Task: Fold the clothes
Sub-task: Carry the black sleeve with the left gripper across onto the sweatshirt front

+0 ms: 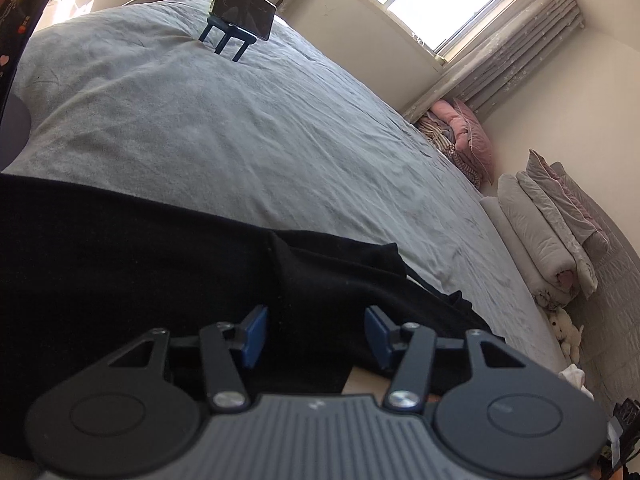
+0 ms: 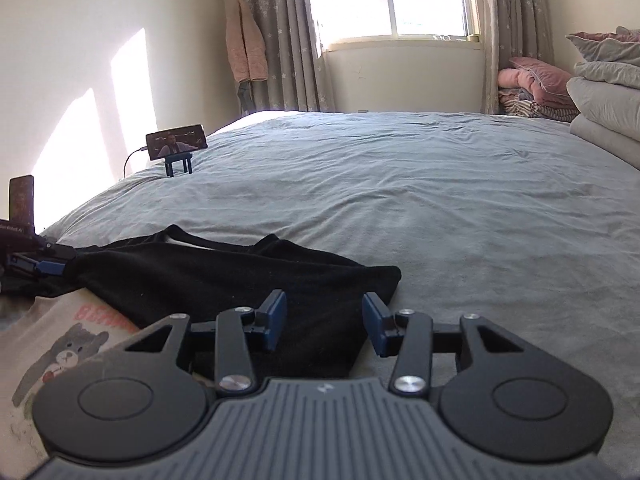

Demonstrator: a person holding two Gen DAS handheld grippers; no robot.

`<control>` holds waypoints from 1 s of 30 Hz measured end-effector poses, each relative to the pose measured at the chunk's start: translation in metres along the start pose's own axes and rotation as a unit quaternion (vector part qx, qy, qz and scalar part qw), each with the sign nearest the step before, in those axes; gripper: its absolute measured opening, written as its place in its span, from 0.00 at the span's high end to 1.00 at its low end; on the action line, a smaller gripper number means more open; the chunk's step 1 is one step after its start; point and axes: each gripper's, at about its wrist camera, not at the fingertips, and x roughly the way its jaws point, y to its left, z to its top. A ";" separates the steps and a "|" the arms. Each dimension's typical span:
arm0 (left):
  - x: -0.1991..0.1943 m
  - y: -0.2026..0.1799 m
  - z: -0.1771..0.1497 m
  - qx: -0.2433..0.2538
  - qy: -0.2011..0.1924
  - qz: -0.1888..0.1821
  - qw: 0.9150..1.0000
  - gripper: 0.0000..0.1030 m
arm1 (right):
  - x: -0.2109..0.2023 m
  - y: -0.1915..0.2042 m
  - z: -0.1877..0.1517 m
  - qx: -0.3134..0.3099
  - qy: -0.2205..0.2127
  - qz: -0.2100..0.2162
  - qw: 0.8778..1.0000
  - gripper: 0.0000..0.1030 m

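Between the right gripper's (image 2: 324, 322) two blue-padded fingers (image 2: 275, 314) lies one edge of a black, soft knit garment (image 2: 224, 276), but the pads stand apart and press on nothing. Over on the left, the left gripper (image 1: 316, 334) hovers the same way: its two blue fingers (image 1: 253, 330) are spread, with the same black cloth beneath and between them, unpinched. That garment lies flat and roughly folded on the near part of the bed, one corner reaching toward the right fingers. Just beside it, partly under its near edge, is one cream garment printed with a grey cartoon bear and pink letters (image 2: 68, 344). Both rest on a wide bed covered in a wrinkled pale grey-blue sheet (image 2: 400, 184). Farther off, one dark phone on a small blue stand (image 2: 176, 146) sits on the sheet. One stack of folded grey quilts (image 1: 548, 224) lies at the bed's far side, near one pile of pink and striped bedding (image 2: 528, 88).
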 end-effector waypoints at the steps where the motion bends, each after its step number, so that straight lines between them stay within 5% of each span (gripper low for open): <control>1: 0.000 -0.001 -0.003 0.004 -0.003 0.003 1.000 0.50 | -0.005 0.008 -0.007 -0.026 0.005 0.005 1.000 0.55; 3: 0.000 -0.003 -0.005 0.013 -0.007 0.014 1.000 0.58 | -0.009 0.021 -0.019 -0.069 0.015 0.004 0.997 0.54; 6: -0.002 -0.005 -0.007 0.018 -0.003 0.028 0.999 0.88 | -0.008 0.034 -0.034 -0.124 0.014 -0.023 0.992 0.54; 11: -0.008 -0.004 -0.006 0.004 0.001 0.027 1.000 0.96 | 0.006 0.050 -0.044 -0.226 0.031 -0.094 0.969 0.54; 13: -0.010 -0.005 -0.004 0.001 0.002 0.030 1.000 0.96 | 0.009 0.054 -0.048 -0.260 0.034 -0.117 0.958 0.67; 14: -0.011 -0.005 -0.003 0.000 0.003 0.031 1.000 0.96 | 0.010 0.053 -0.049 -0.265 0.034 -0.121 0.956 0.74; 15: -0.012 -0.006 -0.001 -0.002 0.007 0.030 1.000 0.96 | 0.011 0.051 -0.048 -0.262 0.035 -0.124 0.956 0.91; 16: -0.015 -0.006 0.002 -0.003 0.006 0.029 1.000 0.96 | 0.009 0.049 -0.047 -0.257 0.031 -0.128 0.957 0.95; 21: -0.029 0.000 0.013 -0.021 0.020 0.007 1.000 0.97 | -0.007 0.026 -0.034 -0.206 0.015 -0.124 0.970 0.96; 24: -0.021 0.012 0.010 -0.029 0.066 0.021 0.997 0.95 | 0.000 0.030 -0.037 -0.229 0.034 -0.115 0.966 0.96; 27: -0.020 0.026 0.006 -0.052 0.066 -0.002 0.996 0.83 | 0.004 0.036 -0.041 -0.243 0.051 -0.115 0.962 0.92; 29: -0.021 0.031 0.007 -0.060 0.052 -0.014 0.997 0.57 | -0.001 0.038 -0.039 -0.243 0.048 -0.116 0.962 0.68; 30: -0.022 0.032 0.010 -0.061 0.040 -0.019 0.997 0.52 | -0.005 0.039 -0.038 -0.242 0.042 -0.114 0.963 0.53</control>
